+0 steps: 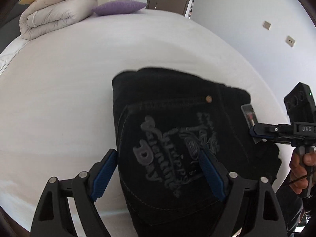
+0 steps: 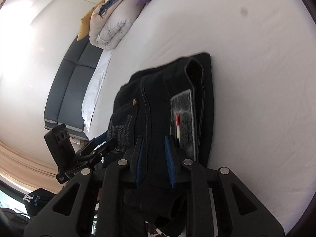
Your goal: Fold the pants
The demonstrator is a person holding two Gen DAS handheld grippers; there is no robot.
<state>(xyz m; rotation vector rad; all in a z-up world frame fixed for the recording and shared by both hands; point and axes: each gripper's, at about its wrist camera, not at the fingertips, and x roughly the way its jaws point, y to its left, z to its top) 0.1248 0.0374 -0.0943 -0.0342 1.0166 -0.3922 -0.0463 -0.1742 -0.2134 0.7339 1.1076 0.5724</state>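
Black pants point(image 1: 177, 118), folded into a compact stack, lie on the white bed point(image 1: 59, 98) with an embroidered back pocket facing up. My left gripper point(image 1: 158, 173) hovers just over that pocket, open wide, with its left finger at the stack's left edge. Nothing is pinched between its pads. In the right wrist view my right gripper point(image 2: 155, 158) is shut on the near edge of the pants point(image 2: 177, 79), with black cloth running between its blue pads beside the waistband label point(image 2: 183, 118). From the left wrist view, the right gripper point(image 1: 254, 132) sits at the stack's right edge, held by a person's hand point(image 1: 304, 164).
A rolled beige duvet point(image 1: 57, 17) and a purple pillow point(image 1: 118, 7) lie at the far end of the bed. A grey padded headboard or sofa point(image 2: 69, 90) stands beyond the bed's edge. Dark clothes point(image 2: 37, 199) lie low at the left.
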